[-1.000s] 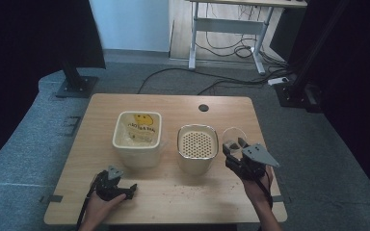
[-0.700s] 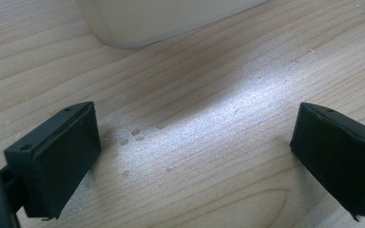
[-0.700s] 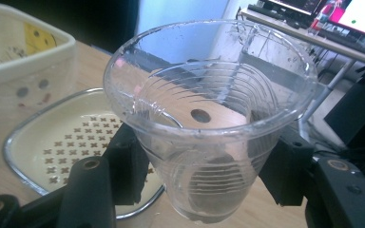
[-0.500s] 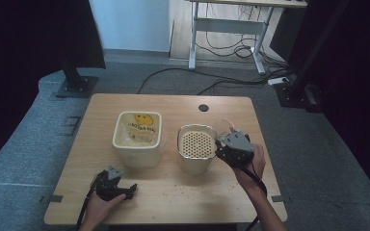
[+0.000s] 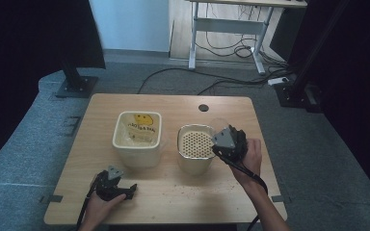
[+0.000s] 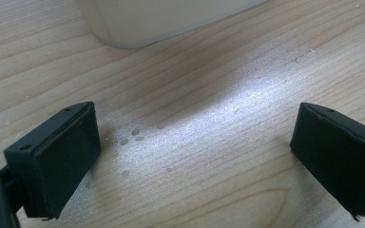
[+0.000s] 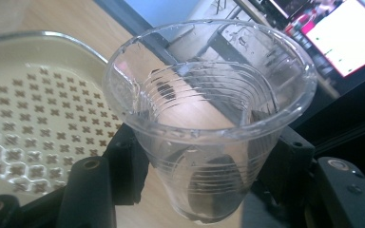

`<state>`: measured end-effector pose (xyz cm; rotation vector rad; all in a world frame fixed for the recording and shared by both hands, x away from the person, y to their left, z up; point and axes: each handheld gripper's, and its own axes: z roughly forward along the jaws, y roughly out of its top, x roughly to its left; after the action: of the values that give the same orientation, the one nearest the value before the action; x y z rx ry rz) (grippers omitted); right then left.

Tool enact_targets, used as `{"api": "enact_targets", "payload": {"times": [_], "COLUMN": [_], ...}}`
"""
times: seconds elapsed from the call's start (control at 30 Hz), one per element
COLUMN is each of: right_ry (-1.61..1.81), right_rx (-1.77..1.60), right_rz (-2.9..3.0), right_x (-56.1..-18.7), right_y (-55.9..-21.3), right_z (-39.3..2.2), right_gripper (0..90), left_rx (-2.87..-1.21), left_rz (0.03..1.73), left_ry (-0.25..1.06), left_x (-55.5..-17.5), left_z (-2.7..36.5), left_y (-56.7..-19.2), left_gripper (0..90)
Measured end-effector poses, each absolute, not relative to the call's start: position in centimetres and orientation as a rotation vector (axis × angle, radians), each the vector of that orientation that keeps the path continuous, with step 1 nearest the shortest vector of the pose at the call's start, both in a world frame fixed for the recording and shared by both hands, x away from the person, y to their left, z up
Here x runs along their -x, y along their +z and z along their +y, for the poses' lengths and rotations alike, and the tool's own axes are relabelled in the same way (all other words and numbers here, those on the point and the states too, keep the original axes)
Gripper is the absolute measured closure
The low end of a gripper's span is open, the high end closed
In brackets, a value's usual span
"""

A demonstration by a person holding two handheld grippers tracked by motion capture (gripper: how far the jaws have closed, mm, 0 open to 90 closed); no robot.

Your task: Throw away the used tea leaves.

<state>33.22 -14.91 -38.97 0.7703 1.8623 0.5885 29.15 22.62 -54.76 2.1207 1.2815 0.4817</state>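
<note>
High view: my left gripper (image 5: pixel 117 185) rests on the near left part of the wooden table (image 5: pixel 173 103), just in front of the cream square container (image 5: pixel 138 144) that has a yellow smiling face printed on the bag inside it. In the left gripper view my two jaws stand wide apart with nothing between them, bare wood grain and a few small droplets (image 6: pixel 132 135) below, and the base of the cream container (image 6: pixel 161 19) at the far edge.

To the right of that container, close beside it, stands the second cream container with a perforated lid (image 5: pixel 196 144). My right gripper (image 5: pixel 227 139) is held above the table at that container's right rim, with my hand (image 5: pixel 251 156) behind it.

In the right gripper view my jaws are clamped on a clear plastic cup (image 7: pixel 209 118), one pad on each side of its ribbed lower wall. The cup is tilted slightly, its mouth open toward the far side, and it sits just right of the perforated lid (image 7: pixel 33 123). I cannot tell what, if anything, the cup contains.
</note>
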Motion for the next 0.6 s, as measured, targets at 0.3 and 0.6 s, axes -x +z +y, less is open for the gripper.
{"api": "enact_targets", "payload": {"times": [0.3,0.6], "right_ry": [0.453,0.341], "right_rx": [-0.648,-0.583], "right_rz": [1.894,1.873], "right_x": [-33.7,-34.0], "right_y": [-39.4,-39.6], "right_z": [-12.6,-12.4], "right_gripper": [41.5,41.5], "left_rx": [-2.120,-2.121], "left_rz": [1.281,1.280], "left_ry": [0.482,0.480], "left_x": [-29.2,-29.1], "left_z": [22.6,22.6], "left_y": [-54.8,-54.8], "left_gripper": [2.4,2.3]}}
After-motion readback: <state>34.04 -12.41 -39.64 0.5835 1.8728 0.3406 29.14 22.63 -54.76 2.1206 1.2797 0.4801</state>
